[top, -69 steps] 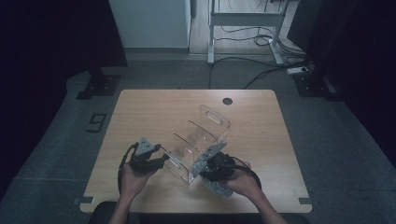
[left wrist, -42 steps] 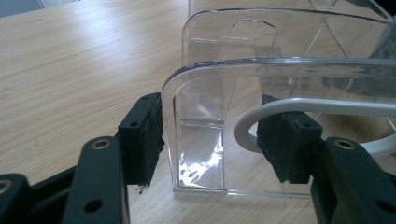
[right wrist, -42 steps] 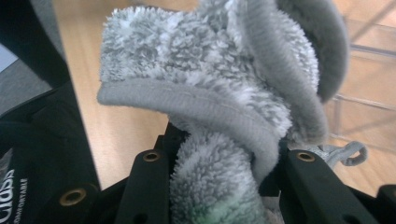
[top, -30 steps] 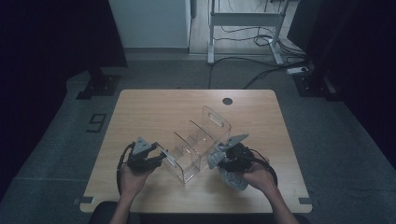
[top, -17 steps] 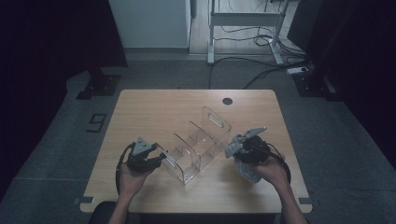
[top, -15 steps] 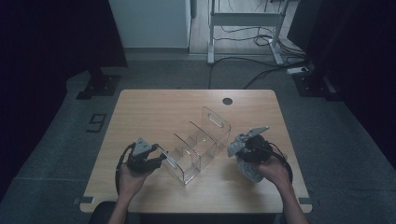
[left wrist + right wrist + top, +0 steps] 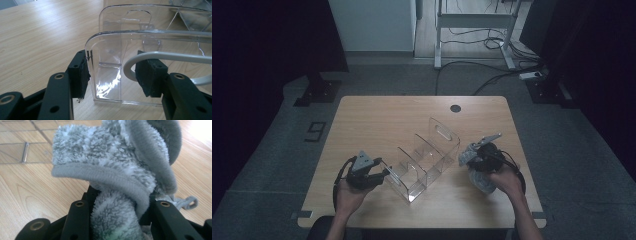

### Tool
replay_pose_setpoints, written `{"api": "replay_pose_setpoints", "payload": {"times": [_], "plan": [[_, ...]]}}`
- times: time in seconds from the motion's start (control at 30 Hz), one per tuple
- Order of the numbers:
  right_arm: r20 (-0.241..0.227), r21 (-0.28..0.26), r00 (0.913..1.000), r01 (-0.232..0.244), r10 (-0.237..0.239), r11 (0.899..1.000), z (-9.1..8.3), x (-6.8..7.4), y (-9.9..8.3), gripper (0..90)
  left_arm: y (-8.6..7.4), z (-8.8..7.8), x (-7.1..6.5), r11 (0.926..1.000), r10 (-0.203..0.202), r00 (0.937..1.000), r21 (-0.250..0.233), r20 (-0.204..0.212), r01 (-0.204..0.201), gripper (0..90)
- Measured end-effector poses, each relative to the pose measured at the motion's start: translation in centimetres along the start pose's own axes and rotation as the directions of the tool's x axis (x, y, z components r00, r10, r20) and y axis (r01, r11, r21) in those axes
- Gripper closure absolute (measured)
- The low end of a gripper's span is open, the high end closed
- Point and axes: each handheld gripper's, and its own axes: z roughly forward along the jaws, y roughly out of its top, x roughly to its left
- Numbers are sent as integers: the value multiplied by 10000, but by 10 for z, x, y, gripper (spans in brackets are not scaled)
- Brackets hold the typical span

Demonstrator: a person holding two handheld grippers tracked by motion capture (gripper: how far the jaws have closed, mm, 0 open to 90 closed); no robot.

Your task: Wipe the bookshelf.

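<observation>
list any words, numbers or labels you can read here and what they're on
"9" - a single pale digit marked on the dark floor left of the table, seen in the high view.
No other text is readable on the clear rack, the grey cloth or either tongs.

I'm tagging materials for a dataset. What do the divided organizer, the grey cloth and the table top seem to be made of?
Organizer: clear rigid plastic, probably acrylic; glossy, see-through, with bright glints. Cloth: fluffy microfibre or terry, going by its dense pile and stitched hem. Table top: pale wood grain, matte; veneer, laminate or solid wood can't be told apart.
</observation>
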Motion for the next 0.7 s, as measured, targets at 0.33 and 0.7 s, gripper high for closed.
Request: {"api": "replay_pose_setpoints", "payload": {"times": [0.33,0.7], "plan": [[-270,81,9987,436,-434,9990,26,4,14,600,-1,-2,1,9999,116,9997,24,231,-117,459],[-453,-162,9987,213,-220,9996,40,3,15,652,-1,-2,1,10000,63,9994,9,332,-64,459]]}}
